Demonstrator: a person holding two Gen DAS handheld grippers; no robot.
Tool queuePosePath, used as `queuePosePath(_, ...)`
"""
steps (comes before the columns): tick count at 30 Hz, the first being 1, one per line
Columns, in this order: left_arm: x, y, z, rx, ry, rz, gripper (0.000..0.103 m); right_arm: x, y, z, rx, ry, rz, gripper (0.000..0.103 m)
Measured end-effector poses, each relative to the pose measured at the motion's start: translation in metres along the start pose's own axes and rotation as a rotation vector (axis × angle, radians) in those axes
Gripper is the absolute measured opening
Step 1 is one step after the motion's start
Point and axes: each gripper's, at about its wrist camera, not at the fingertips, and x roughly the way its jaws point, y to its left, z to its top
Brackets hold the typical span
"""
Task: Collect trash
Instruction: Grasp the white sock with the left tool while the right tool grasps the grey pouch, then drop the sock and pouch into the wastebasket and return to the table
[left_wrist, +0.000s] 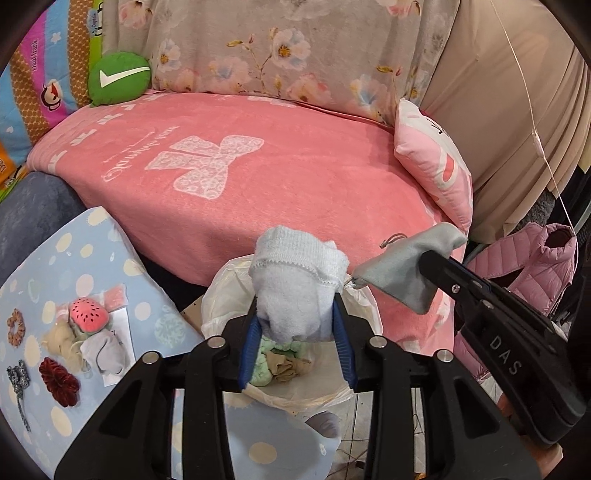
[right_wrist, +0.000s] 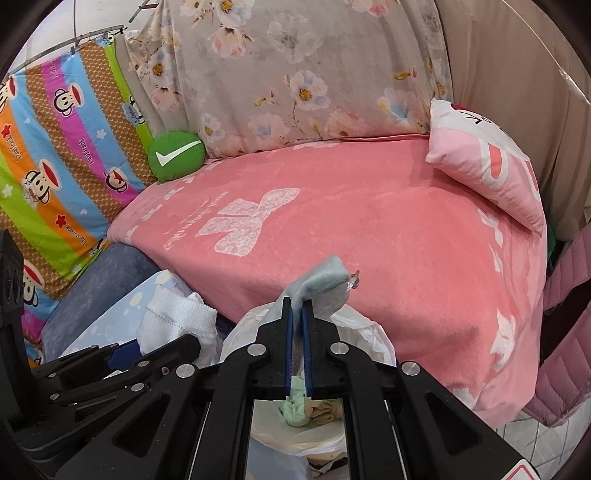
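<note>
My left gripper (left_wrist: 295, 317) is shut on a pale blue-white sock (left_wrist: 295, 280) and holds it above a bin lined with a white plastic bag (left_wrist: 229, 295). The bag holds a green fluffy item (left_wrist: 267, 363) and a beige stocking (left_wrist: 286, 365). My right gripper (right_wrist: 297, 306) is shut on a grey cloth pouch (right_wrist: 321, 286) over the same bag (right_wrist: 365, 332); the pouch (left_wrist: 402, 269) also shows in the left wrist view at the right. The sock (right_wrist: 177, 321) shows at the left of the right wrist view.
A blue dotted surface (left_wrist: 92, 258) at left holds a watermelon toy (left_wrist: 88, 314), a grey sock (left_wrist: 103, 350), a beige stocking, a dark red scrunchie (left_wrist: 59, 380) and other hair ties. A pink blanket (left_wrist: 277, 177) covers the sofa behind. A pink pillow (left_wrist: 432, 162) and a pink jacket (left_wrist: 524, 269) lie at right.
</note>
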Motion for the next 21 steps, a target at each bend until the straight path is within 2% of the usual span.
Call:
queuePosePath(1, 0.001, 0.002, 0.000, -0.010, -0.006, 0.021, 0.058, 0.001, -0.001, 0.000, 0.001, -0.002, -0.014, 0.012)
queuePosePath(2, 0.000, 0.003, 0.000, -0.022, -0.021, 0.045, 0.074, 0.001, -0.001, 0.000, 0.002, -0.005, -0.023, 0.022)
queuePosePath(3, -0.002, 0.007, 0.000, -0.035, -0.039, 0.065, 0.077, 0.001, -0.002, 0.000, 0.005, -0.010, -0.030, 0.036)
queuePosePath(5, -0.002, 0.012, 0.001, -0.049, -0.039, 0.073, 0.078, -0.002, -0.002, 0.000, 0.005, -0.022, -0.042, 0.044)
queuePosePath(10, -0.003, 0.024, 0.000, -0.083, -0.026, 0.088, 0.078, -0.007, 0.002, 0.001, -0.005, -0.030, -0.032, 0.045)
queuePosePath(18, -0.019, 0.044, -0.013, -0.122, -0.040, 0.113, 0.079, -0.014, 0.021, -0.007, -0.029, -0.037, -0.024, 0.057)
queuePosePath(21, -0.027, 0.057, -0.019, -0.147, -0.046, 0.124, 0.079, -0.015, 0.032, -0.011, -0.045, -0.029, -0.012, 0.057)
